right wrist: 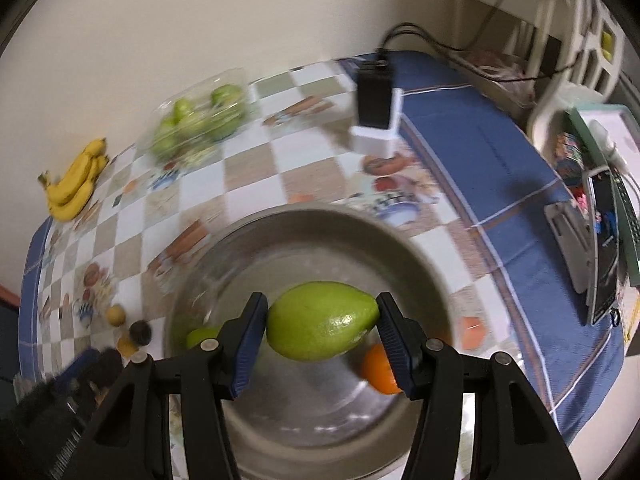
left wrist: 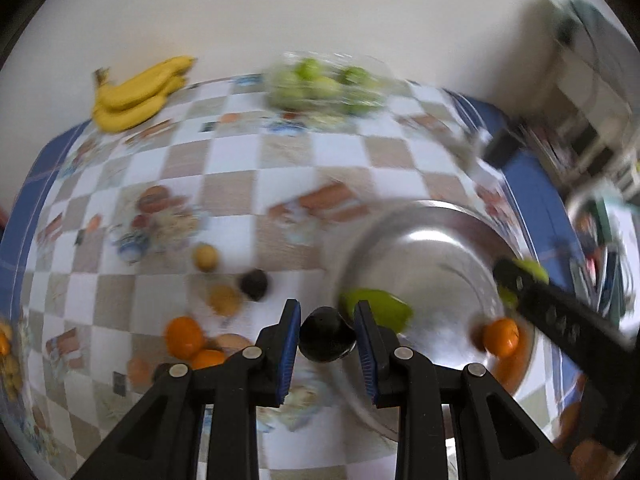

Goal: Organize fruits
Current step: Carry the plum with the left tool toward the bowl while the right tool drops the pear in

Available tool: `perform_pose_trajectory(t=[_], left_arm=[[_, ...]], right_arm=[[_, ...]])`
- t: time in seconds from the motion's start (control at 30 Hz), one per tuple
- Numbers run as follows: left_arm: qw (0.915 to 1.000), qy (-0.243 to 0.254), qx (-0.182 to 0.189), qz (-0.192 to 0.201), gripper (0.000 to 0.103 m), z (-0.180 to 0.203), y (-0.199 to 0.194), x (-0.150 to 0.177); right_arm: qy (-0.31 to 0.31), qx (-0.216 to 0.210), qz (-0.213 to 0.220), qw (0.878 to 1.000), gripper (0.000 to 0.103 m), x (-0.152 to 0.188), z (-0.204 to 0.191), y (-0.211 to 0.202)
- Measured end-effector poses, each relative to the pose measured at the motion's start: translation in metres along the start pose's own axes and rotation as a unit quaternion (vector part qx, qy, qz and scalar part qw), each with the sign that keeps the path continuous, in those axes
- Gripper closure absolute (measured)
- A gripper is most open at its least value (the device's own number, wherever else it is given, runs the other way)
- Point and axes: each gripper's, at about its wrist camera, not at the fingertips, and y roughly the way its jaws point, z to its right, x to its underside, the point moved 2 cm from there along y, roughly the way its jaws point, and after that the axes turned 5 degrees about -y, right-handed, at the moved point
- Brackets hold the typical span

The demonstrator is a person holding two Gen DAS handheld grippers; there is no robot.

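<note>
Green guava (right wrist: 320,326) gripped above steel bowl (right wrist: 304,220), orange (right wrist: 378,370) inside

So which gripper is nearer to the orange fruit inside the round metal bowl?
Right. The right gripper, holding a green guava, hangs directly above the orange fruit. The left gripper, holding a dark fruit, is at the bowl's opposite rim.
</note>
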Motion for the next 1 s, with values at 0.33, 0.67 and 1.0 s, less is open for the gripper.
perform_pose_trajectory(t=[0.33,0.67,1.0], left_arm=[[0.9970,0.067,-0.012,-0.037,0.073,0.049,0.025,0.021],[0.9946,0.079,-0.027,-0.061,0.073,0.061,0.048,0.030],[0.9942,0.074,-0.029,-0.072,0.073,0.061,0.058,0.032]], right_arm=[[-0.003,0.008,-0.007,1.000,0.045,0.000,0.014,0.015],[-0.019,0.007,-0.025,0.999,0.045,0.003,0.011,0.038],[-0.022,0.012,-0.047,0.999,0.045,0.011,0.011,0.053]])
